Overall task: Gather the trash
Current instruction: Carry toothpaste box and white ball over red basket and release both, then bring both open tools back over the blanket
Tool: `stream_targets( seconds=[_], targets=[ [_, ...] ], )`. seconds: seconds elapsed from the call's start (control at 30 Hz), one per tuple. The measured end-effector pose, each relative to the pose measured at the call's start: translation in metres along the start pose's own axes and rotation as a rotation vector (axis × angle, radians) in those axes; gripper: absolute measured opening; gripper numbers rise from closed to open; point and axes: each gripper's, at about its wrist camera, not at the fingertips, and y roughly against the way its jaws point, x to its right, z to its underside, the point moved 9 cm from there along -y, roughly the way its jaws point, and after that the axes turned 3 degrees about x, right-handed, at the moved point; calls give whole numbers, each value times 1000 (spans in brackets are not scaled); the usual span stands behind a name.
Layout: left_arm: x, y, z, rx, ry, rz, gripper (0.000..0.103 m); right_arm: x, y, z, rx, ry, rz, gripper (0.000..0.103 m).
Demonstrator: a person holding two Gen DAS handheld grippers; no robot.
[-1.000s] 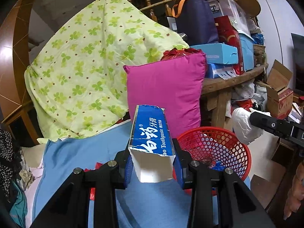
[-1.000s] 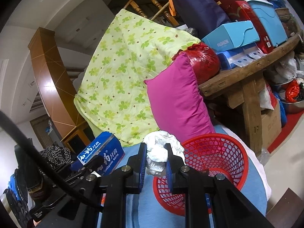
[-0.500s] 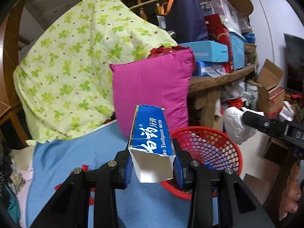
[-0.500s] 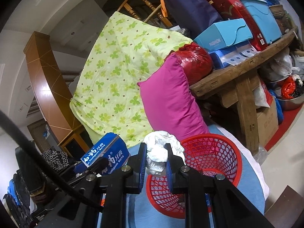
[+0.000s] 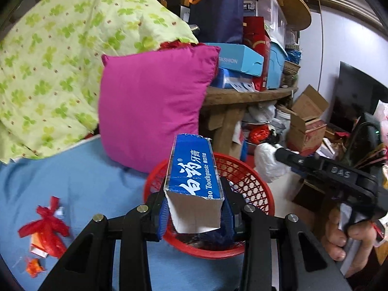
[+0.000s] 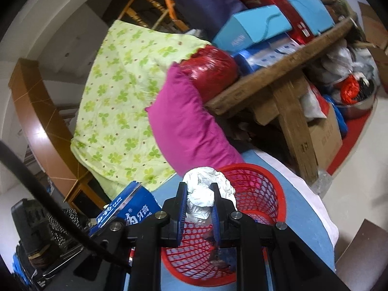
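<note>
Now both loads hang over the red basket [image 5: 257,184], low in the frame. The left hand-held gripper [image 5: 196,214], jaws opening, pinches the toothpaste box [image 5: 194,172]; the right hand-held gripper [image 6: 198,214] pinches crumpled white paper [image 6: 203,191]. Next comes the drop.

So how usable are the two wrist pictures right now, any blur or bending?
Left wrist: toothpaste box sharp, pink pillow slightly soft, edges bent by fisheye. Right wrist: crumpled tissue crisp, wooden table curves strongly; dark corners in both.
</note>
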Motion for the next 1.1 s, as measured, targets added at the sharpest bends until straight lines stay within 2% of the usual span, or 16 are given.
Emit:
stream_targets(
  seconds=[0.1, 0.13, 0.17, 0.23, 0.3, 0.33, 0.37, 0.43, 0.47, 0.63, 0.8, 0.93, 1.1],
  targets=[
    [5, -12, 3, -18, -1, 14, 42, 13, -13, 2, -20, -40, 13, 22],
    [8, -15, 4, -23, -9, 17, 46, 16, -17, 3, -22, -50, 16, 22],
    [9, -17, 4, -25, -14, 15, 58, 19, -20, 4, -25, -62, 17, 23],
    [8, -17, 5, -19, -23, -4, 71, 23, -29, 7, -45, -92, 9, 23],
    [6, -13, 7, -4, -35, 1, 71, 26, -37, 12, -69, -121, 4, 26],
    [4, -10, 8, -2, -43, -10, 71, 26, -39, 13, -75, -129, 3, 34],
    [0, -6, 9, 3, -48, -27, 71, 26, -41, 16, -85, -143, -6, 50],
    [-12, 1, 11, 9, -41, -43, 71, 22, -39, 16, -64, -145, -22, 74],
    [-20, 6, 14, 12, -32, -55, 71, 18, -36, 15, -43, -131, -24, 74],
    [-77, 44, 34, 33, 1, -184, 71, -11, -22, 8, 23, -48, -68, 74],
    [-164, 101, 81, 44, 100, -368, 72, -67, -12, 7, 55, 66, -155, 73],
    [-248, 151, 127, 21, 216, -565, 72, -122, -22, 26, 12, 141, -240, 73],
    [-312, 196, 162, 34, 310, -698, 72, -185, -54, 74, -112, 213, -330, 74]
  ],
)
